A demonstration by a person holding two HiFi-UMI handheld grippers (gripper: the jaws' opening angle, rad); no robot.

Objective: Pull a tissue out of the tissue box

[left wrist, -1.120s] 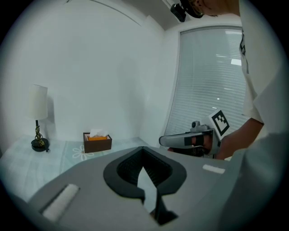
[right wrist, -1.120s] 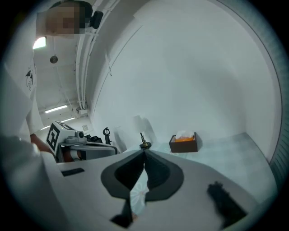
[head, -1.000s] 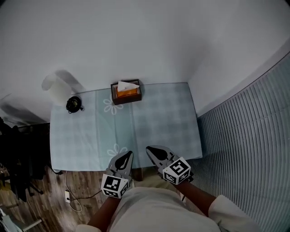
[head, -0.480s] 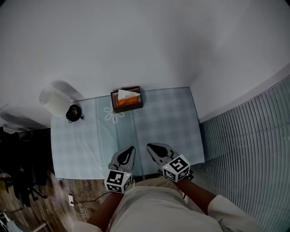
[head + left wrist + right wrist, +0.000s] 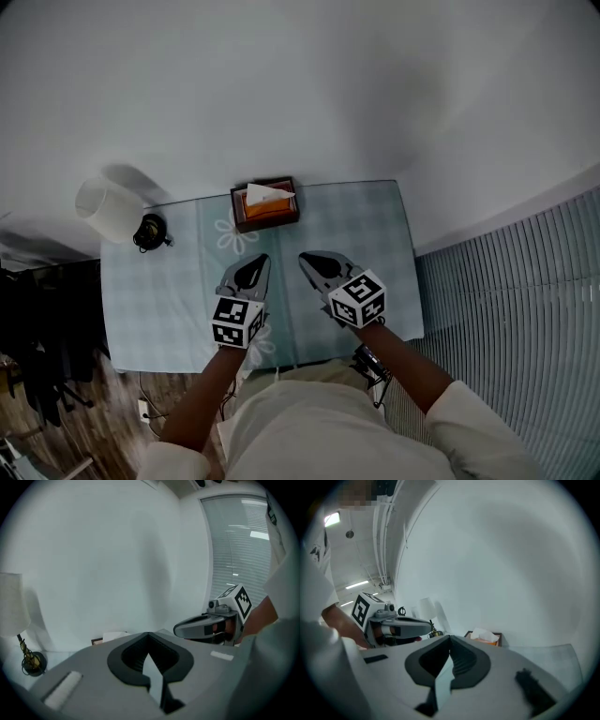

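Your left gripper (image 5: 251,265) and right gripper (image 5: 314,263) hang side by side over the near half of the table (image 5: 356,234), both pointing toward 12 o'clock. Each has its jaws pressed together, with nothing between them. The tissue box (image 5: 264,204) stands at 12 o'clock from the grippers, at the table's far edge by the wall, well apart from both tools. A white tissue (image 5: 267,194) stands up out of its top opening, untouched. A white lamp (image 5: 108,208) stands at 10 o'clock, at the table's far left corner. Window blinds (image 5: 525,309) run along the 3 o'clock side.
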